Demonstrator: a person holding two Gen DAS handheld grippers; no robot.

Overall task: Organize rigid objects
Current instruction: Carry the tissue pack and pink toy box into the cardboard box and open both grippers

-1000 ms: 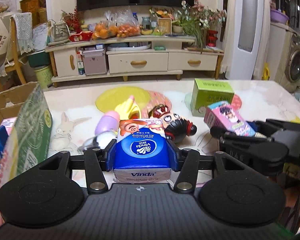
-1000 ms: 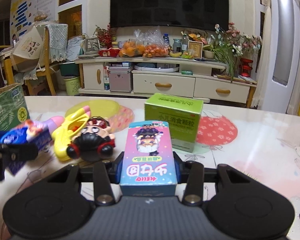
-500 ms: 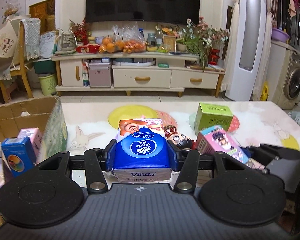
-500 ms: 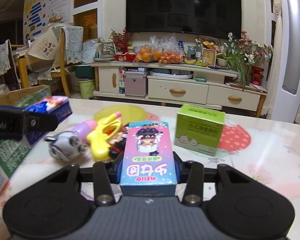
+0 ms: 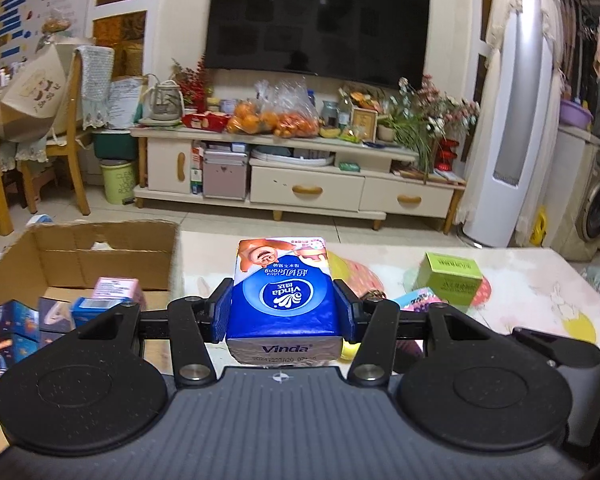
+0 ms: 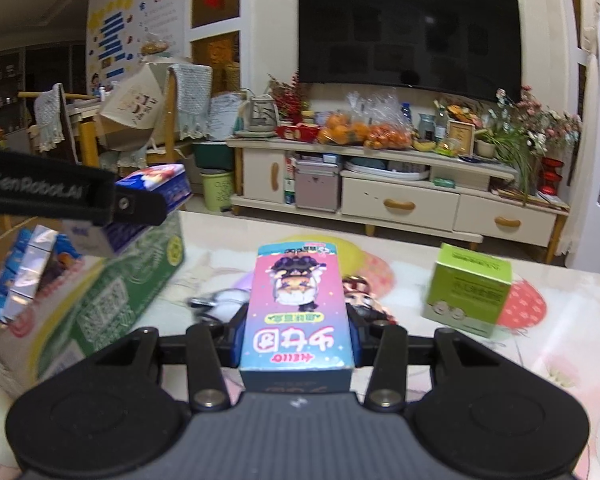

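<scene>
**Both claws loaded, carried toward the cardboard box**

Surface: the desk has a pale cloth printed with rabbits and coloured rounds. On it stand a green carton, a big-headed toy figure and a silver-white toy, the last two partly hidden behind the held box. At the desk's left edge sits an open cardboard box with a green printed side; several small boxes already stand inside it.

Room: a dark television hangs on the wall above a cream cabinet that carries bagged oranges, flowers and a kettle. A wooden chair is at the left, a white tower unit and a washing machine at the right.

Claws: the left claw is clamped on a blue Vinda tissue pack, held clear of the desk next to the open box. The right claw is clamped on a pink cartoon box, held above the desk near the toys.

Change over the last second: both views have risen and swung left. In the left view the cardboard box's inside has opened up, where only its flap showed before. The toys, formerly in plain sight ahead, are now mostly hidden. Grips unchanged.
</scene>
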